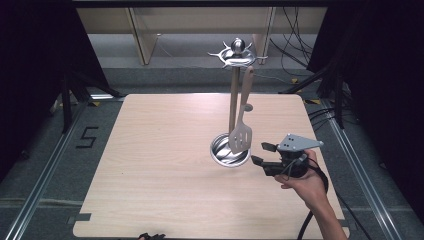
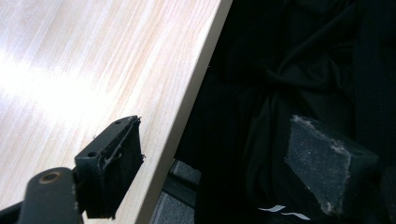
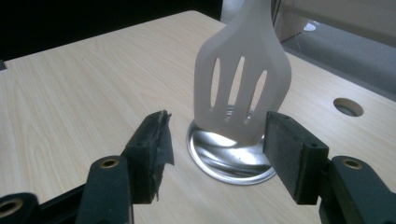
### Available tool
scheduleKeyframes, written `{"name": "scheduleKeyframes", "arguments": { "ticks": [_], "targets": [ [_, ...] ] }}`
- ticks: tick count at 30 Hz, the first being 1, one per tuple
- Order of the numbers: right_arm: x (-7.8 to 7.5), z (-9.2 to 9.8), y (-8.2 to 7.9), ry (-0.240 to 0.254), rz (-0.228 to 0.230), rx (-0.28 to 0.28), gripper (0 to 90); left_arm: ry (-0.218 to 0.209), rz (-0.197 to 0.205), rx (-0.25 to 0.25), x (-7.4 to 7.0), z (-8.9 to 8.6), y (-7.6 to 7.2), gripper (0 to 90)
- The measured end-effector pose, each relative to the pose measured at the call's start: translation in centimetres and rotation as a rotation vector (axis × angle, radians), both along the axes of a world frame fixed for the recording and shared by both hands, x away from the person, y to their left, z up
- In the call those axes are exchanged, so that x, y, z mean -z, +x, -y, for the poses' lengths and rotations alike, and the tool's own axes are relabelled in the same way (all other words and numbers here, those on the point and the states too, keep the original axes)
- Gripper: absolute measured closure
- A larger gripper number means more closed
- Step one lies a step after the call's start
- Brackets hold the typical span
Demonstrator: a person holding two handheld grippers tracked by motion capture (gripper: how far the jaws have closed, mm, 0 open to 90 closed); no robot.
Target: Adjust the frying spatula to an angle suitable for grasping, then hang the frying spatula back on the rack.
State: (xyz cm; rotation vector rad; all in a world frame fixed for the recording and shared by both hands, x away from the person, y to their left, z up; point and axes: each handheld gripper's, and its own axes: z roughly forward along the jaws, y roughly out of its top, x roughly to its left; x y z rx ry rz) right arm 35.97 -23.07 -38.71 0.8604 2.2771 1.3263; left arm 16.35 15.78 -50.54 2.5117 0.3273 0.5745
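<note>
A metal utensil stand rises from a round shiny base (image 1: pixel 222 154) at the table's middle right, with a wooden pole (image 1: pixel 233 100) and a hooked top (image 1: pixel 238 52). A pale slotted spatula (image 1: pixel 241 135) hangs from a hook, its blade just over the base. My right gripper (image 1: pixel 260 153) is open just right of the base, held by a hand (image 1: pixel 306 186). In the right gripper view its jaws (image 3: pixel 215 156) stand apart in front of the spatula (image 3: pixel 243 88) and base (image 3: pixel 224 161), touching neither. My left gripper (image 2: pixel 219 163) is open and empty over the table's near edge.
The wooden table (image 1: pixel 165 150) is bare left of the stand. A small round hole (image 3: pixel 348 106) sits in the tabletop past the base. Dark cloth (image 2: pixel 299 70) hangs beyond the table edge (image 2: pixel 196 93). Cables and black curtains surround the table.
</note>
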Motion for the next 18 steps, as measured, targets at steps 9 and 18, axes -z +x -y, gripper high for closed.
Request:
{"name": "scheduleKeyframes", "arguments": {
  "ticks": [9,18],
  "targets": [
    [1.0,-0.3,-0.5,-0.004,-0.014,0.002,41.8,-0.005,0.004,0.002,0.0,0.0,-0.2,17.5],
    [1.4,0.0,-0.6,-0.036,-0.027,-0.031,41.6,0.006,-0.003,-0.002,-0.1,-0.1,-0.1,17.5]
  ]
}}
